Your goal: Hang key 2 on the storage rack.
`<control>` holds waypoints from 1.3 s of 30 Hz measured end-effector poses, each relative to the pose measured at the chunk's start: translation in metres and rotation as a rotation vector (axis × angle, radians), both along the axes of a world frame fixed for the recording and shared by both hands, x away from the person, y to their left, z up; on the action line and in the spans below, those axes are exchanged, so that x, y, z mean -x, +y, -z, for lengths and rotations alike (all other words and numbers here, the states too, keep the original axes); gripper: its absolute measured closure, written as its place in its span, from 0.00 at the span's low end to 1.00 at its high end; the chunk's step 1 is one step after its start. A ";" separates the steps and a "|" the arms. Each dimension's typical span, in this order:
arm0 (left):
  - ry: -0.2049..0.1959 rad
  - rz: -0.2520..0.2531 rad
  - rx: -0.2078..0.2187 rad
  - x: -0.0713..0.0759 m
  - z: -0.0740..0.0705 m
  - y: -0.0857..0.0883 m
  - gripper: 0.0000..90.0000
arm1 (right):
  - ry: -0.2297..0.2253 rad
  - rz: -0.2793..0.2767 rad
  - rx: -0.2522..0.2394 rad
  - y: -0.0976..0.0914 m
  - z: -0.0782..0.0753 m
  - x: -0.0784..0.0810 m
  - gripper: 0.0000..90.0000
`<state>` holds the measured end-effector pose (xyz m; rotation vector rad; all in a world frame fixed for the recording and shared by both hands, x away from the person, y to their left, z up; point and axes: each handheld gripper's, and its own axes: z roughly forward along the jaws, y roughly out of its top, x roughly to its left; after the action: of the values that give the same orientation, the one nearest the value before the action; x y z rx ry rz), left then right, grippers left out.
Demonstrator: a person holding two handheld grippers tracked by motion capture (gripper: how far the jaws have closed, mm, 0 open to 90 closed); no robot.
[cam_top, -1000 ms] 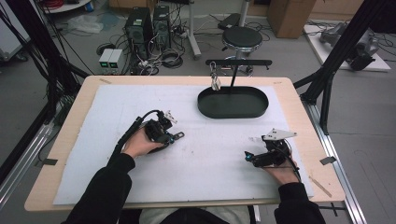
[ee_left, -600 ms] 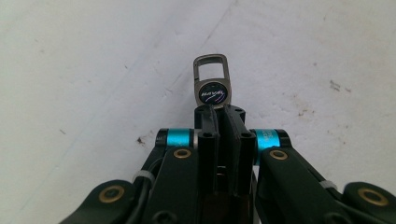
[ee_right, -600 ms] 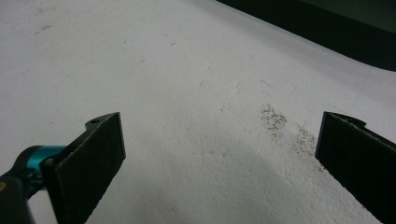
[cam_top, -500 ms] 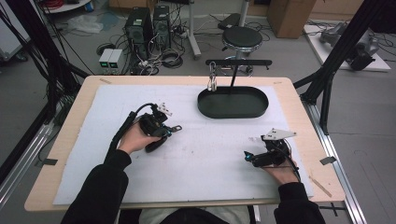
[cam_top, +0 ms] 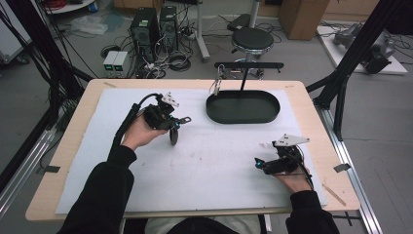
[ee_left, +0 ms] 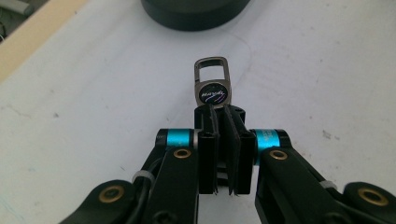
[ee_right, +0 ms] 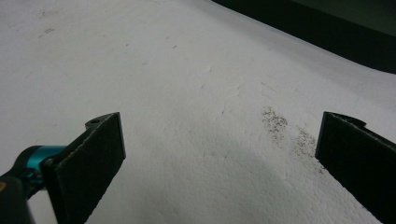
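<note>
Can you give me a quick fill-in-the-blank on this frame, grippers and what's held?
1. The left gripper is shut on a metal ____ with a round dark badge.
2. The jaws of the right gripper stand ____, with nothing between them.
3. The black oval tray carries a stand with a ____ bar across its top.
4. The right gripper rests low over the ____ mat.

Missing words: key ring; open; black; white
</note>
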<state>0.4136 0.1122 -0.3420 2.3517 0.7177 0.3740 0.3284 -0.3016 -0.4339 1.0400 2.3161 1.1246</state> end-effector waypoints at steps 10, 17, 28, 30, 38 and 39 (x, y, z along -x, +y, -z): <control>-0.065 0.022 0.014 -0.015 -0.031 -0.021 0.93 | -0.002 0.000 -0.008 -0.001 -0.001 0.001 0.01; -0.104 0.021 0.021 -0.027 -0.050 -0.033 0.93 | -0.007 -0.009 -0.014 0.000 -0.003 0.002 0.01; -0.142 0.034 0.036 -0.041 -0.076 -0.053 0.93 | -0.005 -0.034 -0.022 0.001 -0.005 0.005 0.01; -0.144 0.031 0.040 -0.045 -0.080 -0.055 0.93 | -0.004 -0.035 -0.021 0.001 -0.006 0.005 0.01; -0.171 0.028 0.058 -0.056 -0.095 -0.065 0.93 | 0.000 -0.035 -0.021 0.001 -0.006 0.005 0.01; -0.172 0.031 0.056 -0.057 -0.097 -0.067 0.93 | -0.001 -0.035 -0.023 0.001 -0.006 0.005 0.01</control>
<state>0.4707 0.0450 -0.2450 2.2429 0.6018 0.5287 0.3230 -0.3002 -0.4283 1.0104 2.3341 1.1671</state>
